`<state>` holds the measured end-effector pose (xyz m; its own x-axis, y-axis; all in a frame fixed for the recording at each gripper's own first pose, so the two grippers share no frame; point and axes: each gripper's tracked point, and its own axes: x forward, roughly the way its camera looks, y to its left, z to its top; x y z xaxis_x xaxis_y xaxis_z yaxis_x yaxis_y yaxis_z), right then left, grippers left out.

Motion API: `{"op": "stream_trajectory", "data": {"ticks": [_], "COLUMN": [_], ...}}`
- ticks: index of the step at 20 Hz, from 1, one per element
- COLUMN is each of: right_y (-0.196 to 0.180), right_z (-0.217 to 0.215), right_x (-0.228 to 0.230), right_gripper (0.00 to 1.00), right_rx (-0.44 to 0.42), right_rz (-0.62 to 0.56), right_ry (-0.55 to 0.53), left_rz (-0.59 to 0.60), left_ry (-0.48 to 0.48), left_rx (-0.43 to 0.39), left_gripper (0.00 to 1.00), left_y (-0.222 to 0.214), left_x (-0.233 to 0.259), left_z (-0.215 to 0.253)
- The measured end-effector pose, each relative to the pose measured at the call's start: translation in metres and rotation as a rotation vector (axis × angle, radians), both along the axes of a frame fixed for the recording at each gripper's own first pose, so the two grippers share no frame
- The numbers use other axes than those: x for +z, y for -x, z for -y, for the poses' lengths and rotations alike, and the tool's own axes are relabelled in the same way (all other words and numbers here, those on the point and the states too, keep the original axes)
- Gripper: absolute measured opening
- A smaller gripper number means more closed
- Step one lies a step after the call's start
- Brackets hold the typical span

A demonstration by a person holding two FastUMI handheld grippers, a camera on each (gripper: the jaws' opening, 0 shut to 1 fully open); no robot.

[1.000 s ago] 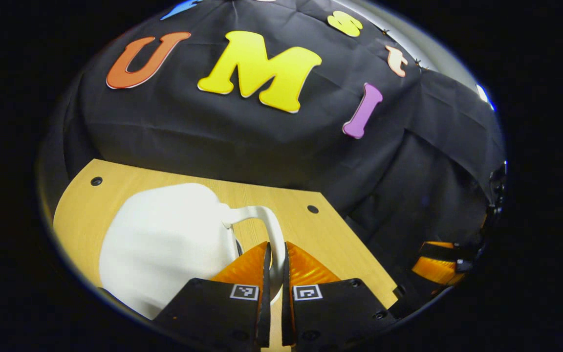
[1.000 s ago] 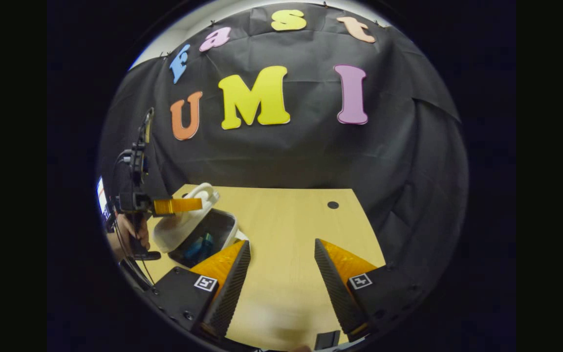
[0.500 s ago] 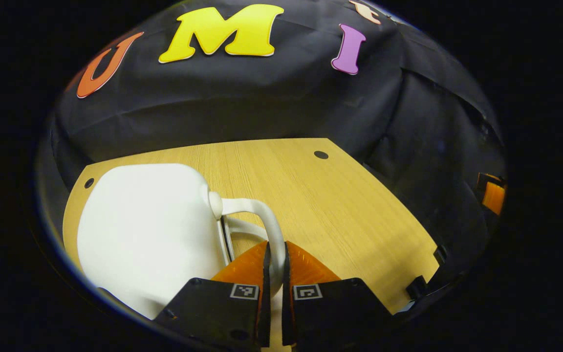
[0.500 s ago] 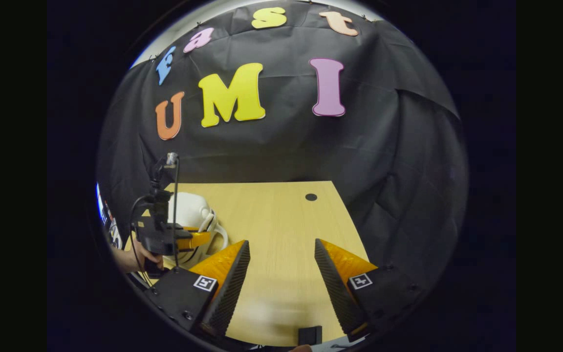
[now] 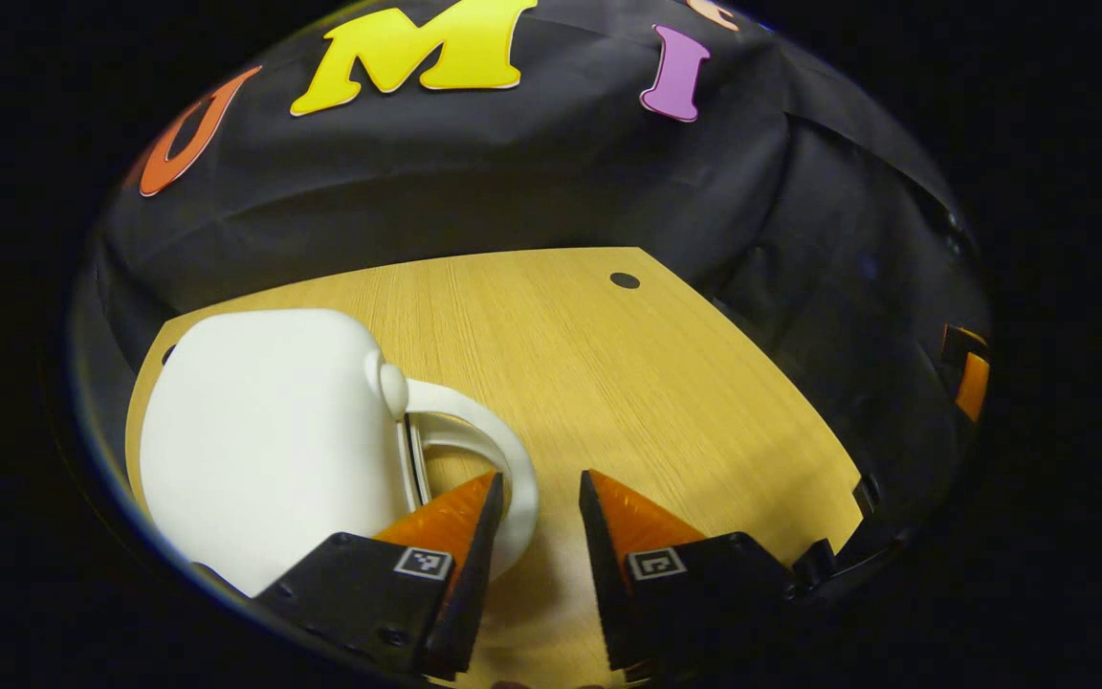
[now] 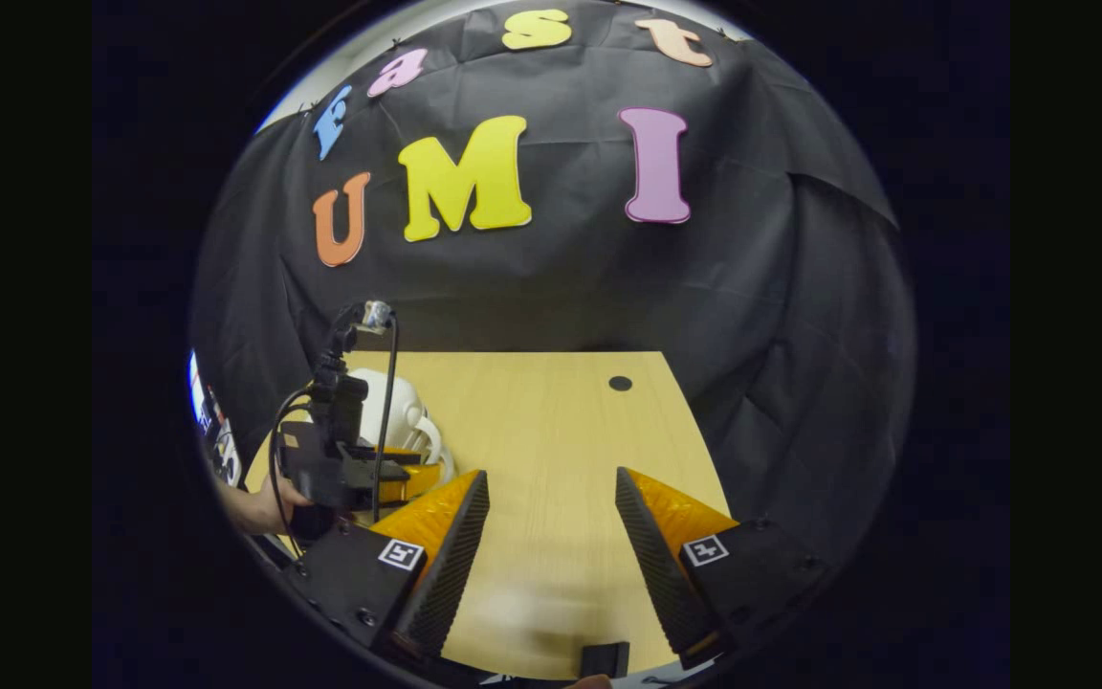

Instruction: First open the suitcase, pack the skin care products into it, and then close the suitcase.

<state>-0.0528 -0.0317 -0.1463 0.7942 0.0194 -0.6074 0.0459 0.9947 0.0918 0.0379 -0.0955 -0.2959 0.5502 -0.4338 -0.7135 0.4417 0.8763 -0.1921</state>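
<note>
Left gripper (image 5: 537, 498) newly parted beside one suitcase (image 5: 264, 431).

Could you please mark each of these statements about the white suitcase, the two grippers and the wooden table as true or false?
1. The white hard-shell suitcase lies closed on the light wooden table. True.
2. The left gripper is clamped on the suitcase's white loop handle. False: its fingers stand apart, with the handle beside one of them.
3. The right gripper is open and holds nothing. True.
4. Skin care bottles stand on the table beside the suitcase. False: the table there is bare.
</note>
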Motion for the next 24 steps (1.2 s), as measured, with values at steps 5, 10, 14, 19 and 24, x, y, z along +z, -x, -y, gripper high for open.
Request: {"op": "stream_trajectory", "data": {"ticks": [5, 10, 14, 19, 24], "right_y": [-0.023, -0.065, -0.106, -0.123, -0.115], "right_z": [-0.029, -0.059, -0.083, -0.138, -0.162], "right_x": [0.013, 0.049, 0.117, 0.166, 0.182], "right_gripper": [0.8, 0.81, 0.81, 0.81, 0.81], "right_rx": [0.078, 0.101, 0.059, 0.054, 0.018], "right_rz": [0.04, 0.155, 0.344, 0.498, 0.616], "right_ry": [-0.02, 0.002, 0.045, 0.091, 0.151], "left_rz": [0.136, 0.401, 0.656, 0.777, 0.892], "left_ry": [0.033, 0.005, 0.038, 0.091, 0.064], "left_rx": [0.046, 0.193, 0.378, 0.488, 0.535], "left_gripper": [0.95, 0.97, 0.96, 0.96, 0.96], "left_y": [-0.003, -0.025, -0.042, -0.032, -0.014], "left_x": [0.064, 0.159, 0.267, 0.322, 0.343], "left_z": [-0.016, -0.08, -0.14, -0.188, -0.224]}}
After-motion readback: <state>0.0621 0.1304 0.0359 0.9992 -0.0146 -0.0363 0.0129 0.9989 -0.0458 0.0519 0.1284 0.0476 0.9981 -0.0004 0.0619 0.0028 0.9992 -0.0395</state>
